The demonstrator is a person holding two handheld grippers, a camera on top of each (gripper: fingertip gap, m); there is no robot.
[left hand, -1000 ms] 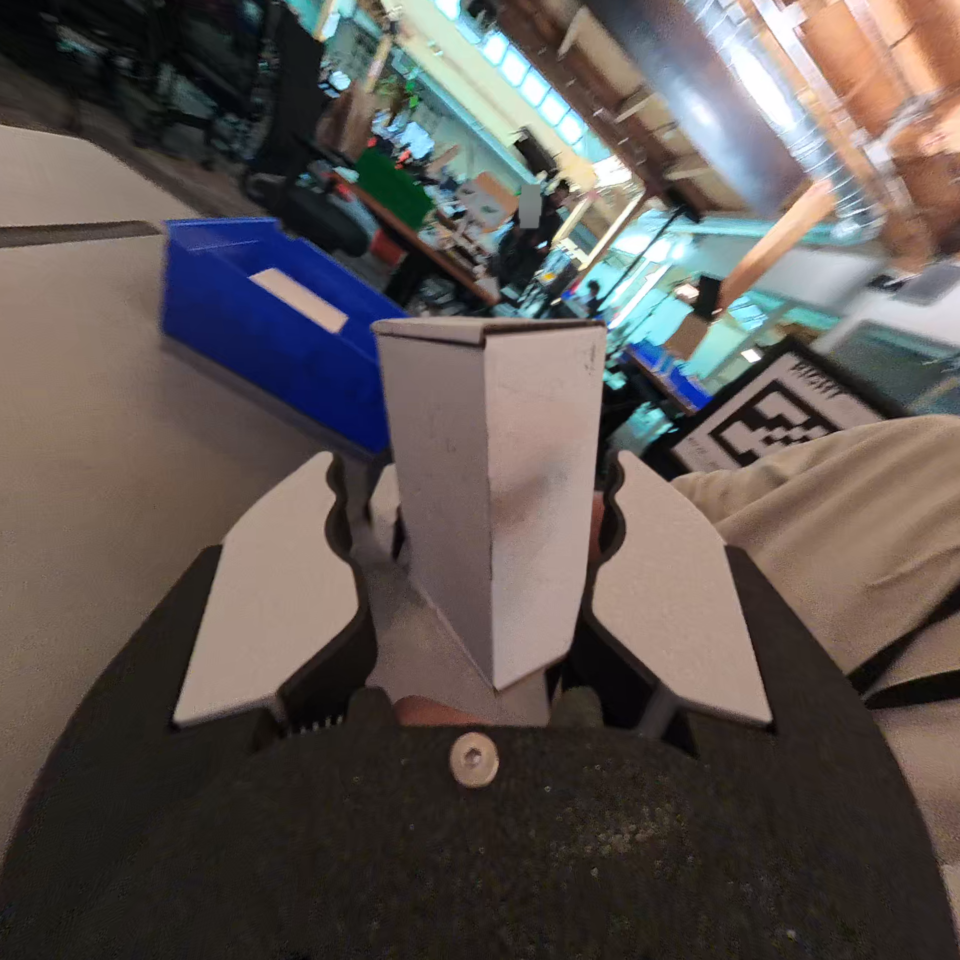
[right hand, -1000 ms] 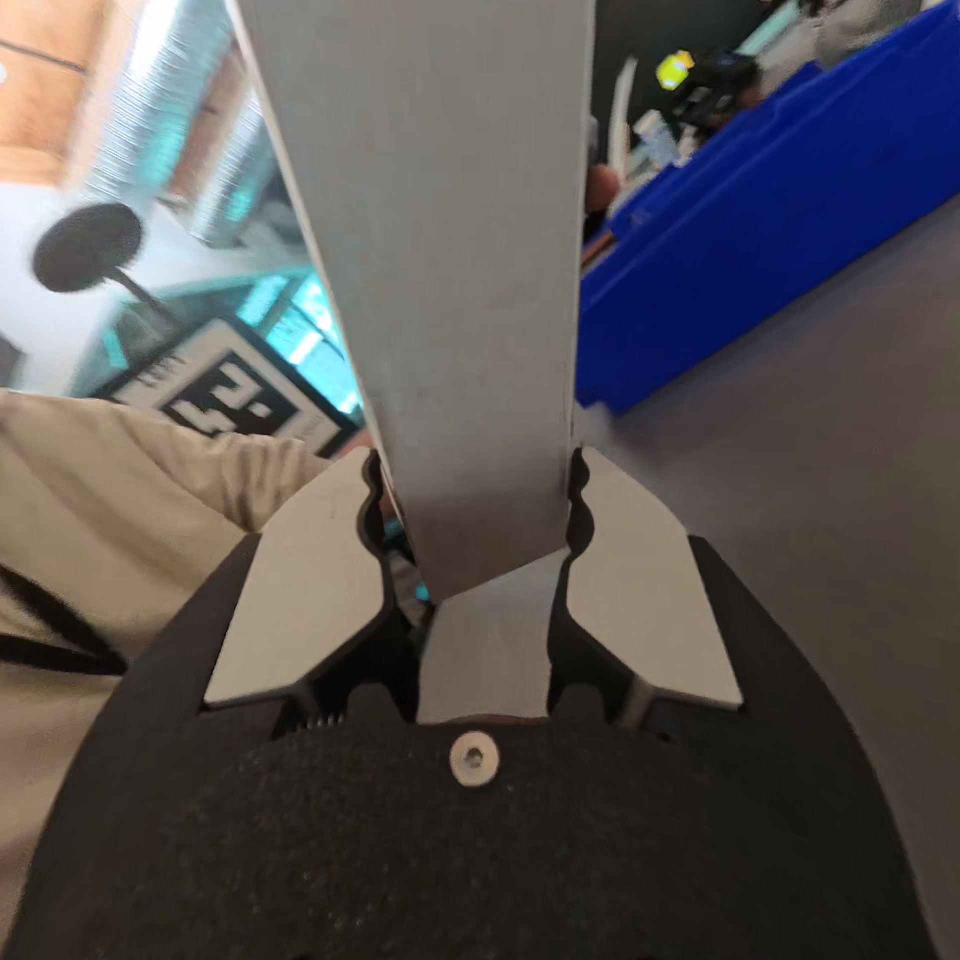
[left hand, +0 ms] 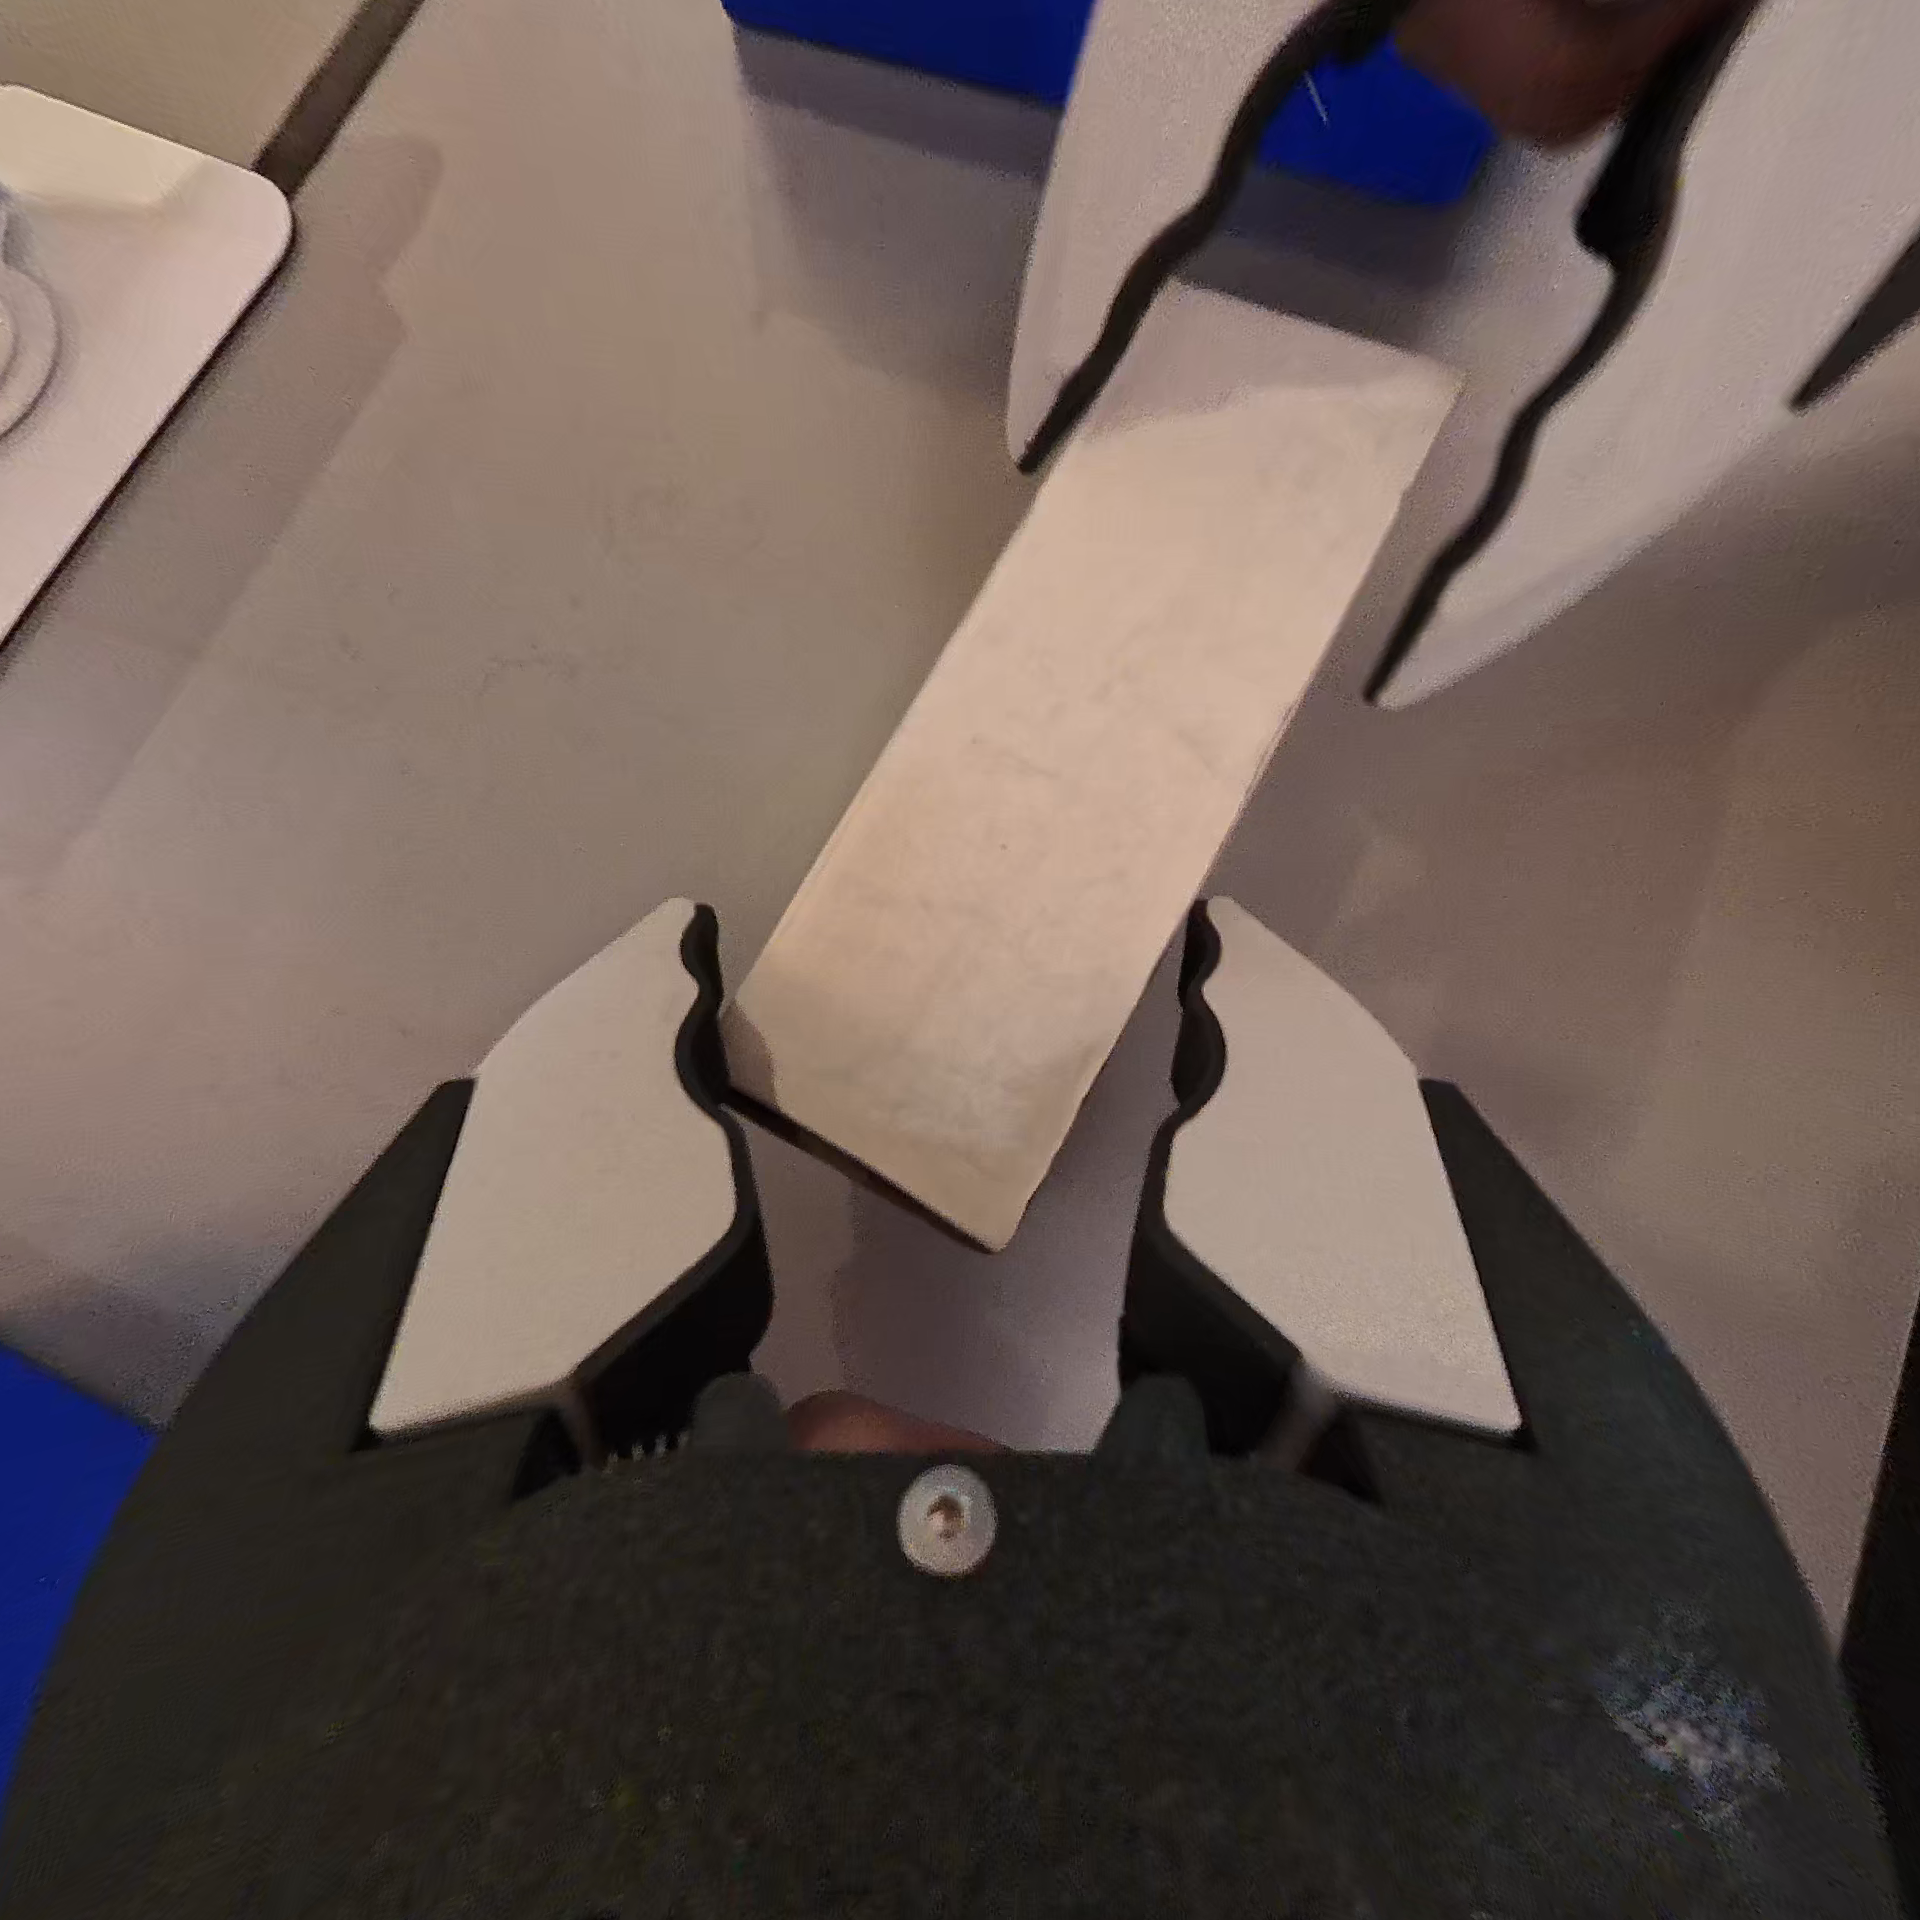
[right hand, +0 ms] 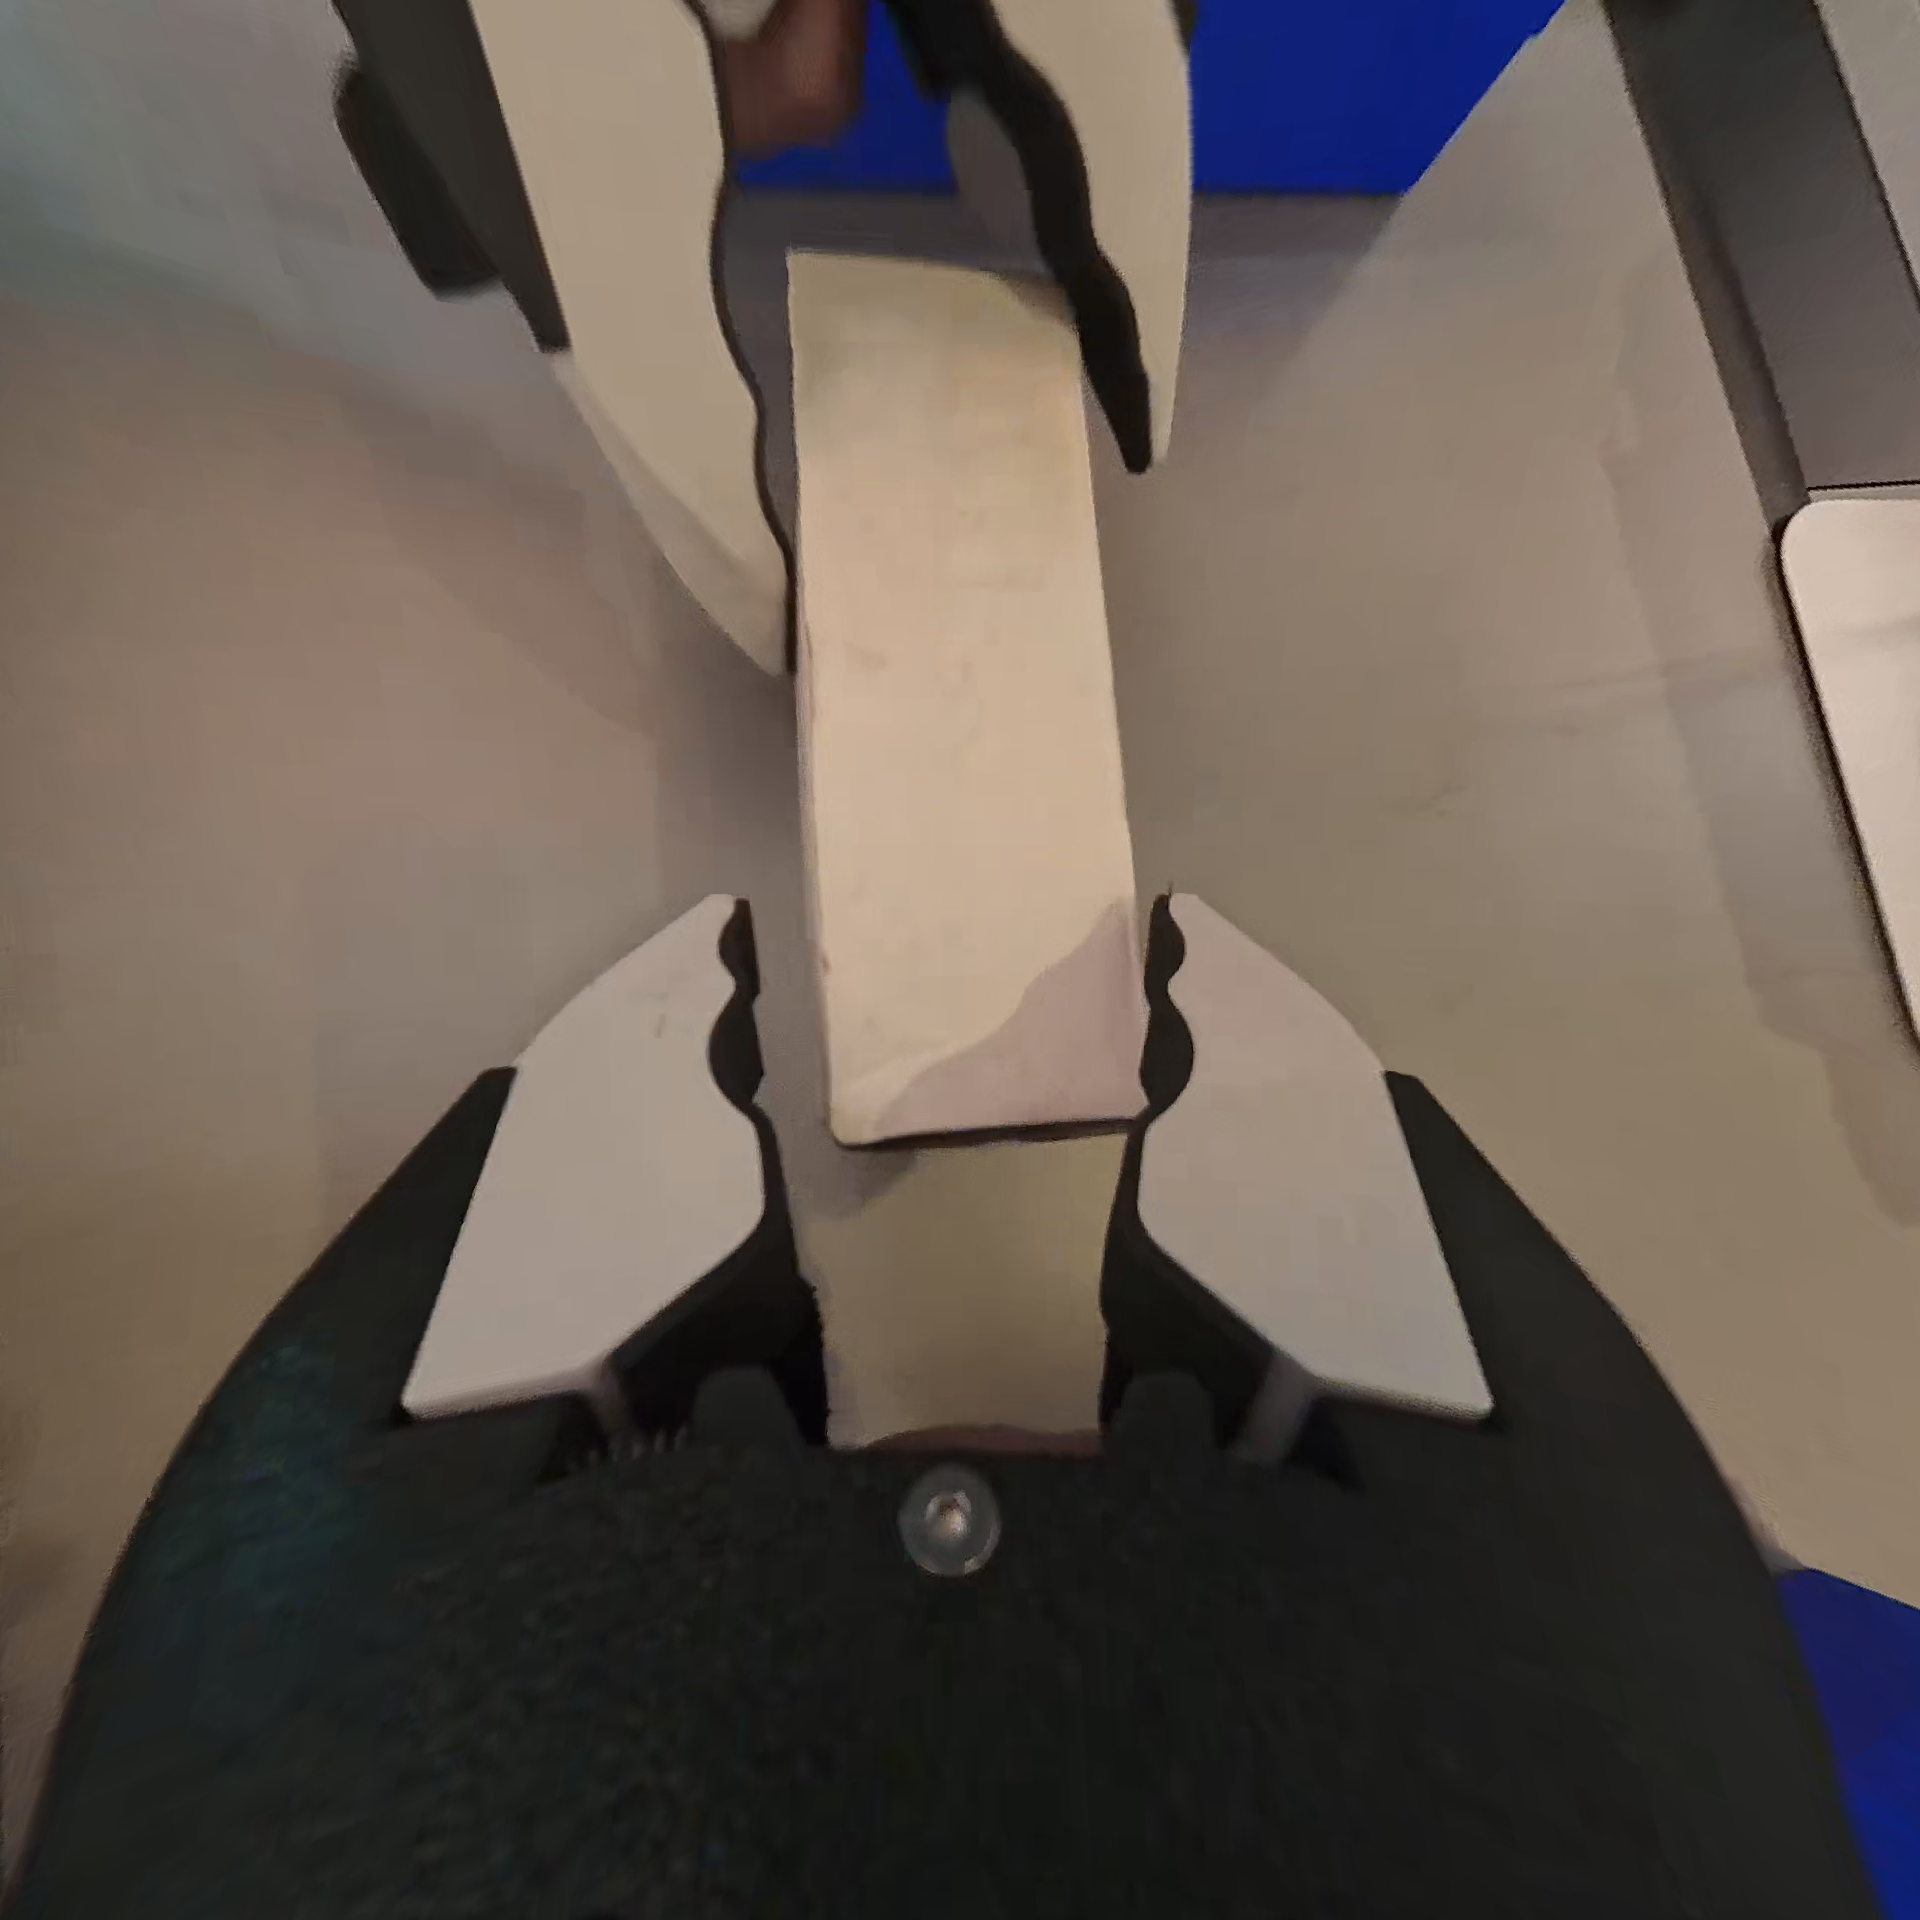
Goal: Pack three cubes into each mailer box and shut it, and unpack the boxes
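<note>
A closed white mailer box (left hand: 1049, 790) lies flat and long, low over the grey table (left hand: 468, 675). My left gripper (left hand: 951, 925) is shut on its near end, which sits skewed between the fingers. My right gripper (right hand: 951, 914) is shut on the opposite end of the box (right hand: 956, 675). Each gripper also shows at the far end in the other's view: the right one in the left wrist view (left hand: 1205, 577), the left one in the right wrist view (right hand: 956, 566). No cubes are in view.
A blue bin (left hand: 1351, 145) stands past the box and also shows in the right wrist view (right hand: 1299, 94). More blue shows at a lower corner (left hand: 42, 1507). A white rounded slab (left hand: 125, 312) lies at the left, beside a dark table seam (right hand: 1714, 208).
Both grippers have swung the box from upright in the air, facing the room, down to lying flat just over the table. Both cameras now look down at the tabletop.
</note>
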